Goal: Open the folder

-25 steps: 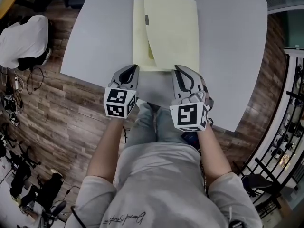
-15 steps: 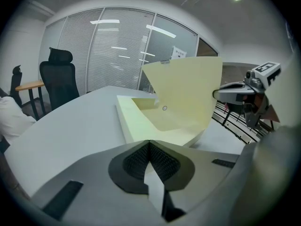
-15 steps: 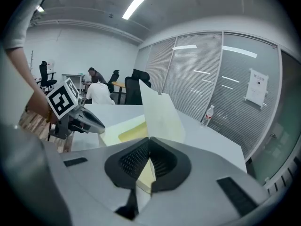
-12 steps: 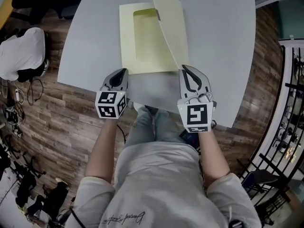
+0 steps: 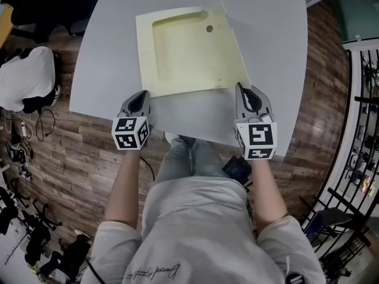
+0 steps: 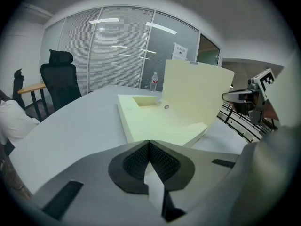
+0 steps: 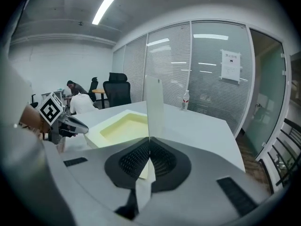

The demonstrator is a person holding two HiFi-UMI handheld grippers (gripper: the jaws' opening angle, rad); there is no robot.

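Folder point(image 5: 183, 52) half open on the grey worktop point(image 5: 100, 52), its cover point(image 7: 154, 105) standing upright in the right tongs point(image 5: 247, 90).

The right tongs are closed on the cover's near corner. The left tongs point(image 5: 140, 96) are closed too, tips at the base's near left corner; whether they pin it is unclear. The cover should swing round its right-hand hinge and lie flat, pinch firm, base still. That side of the worktop looks bare. A water bottle point(image 6: 154, 81) stands at the far end, an office chair point(image 6: 59, 79) beyond.
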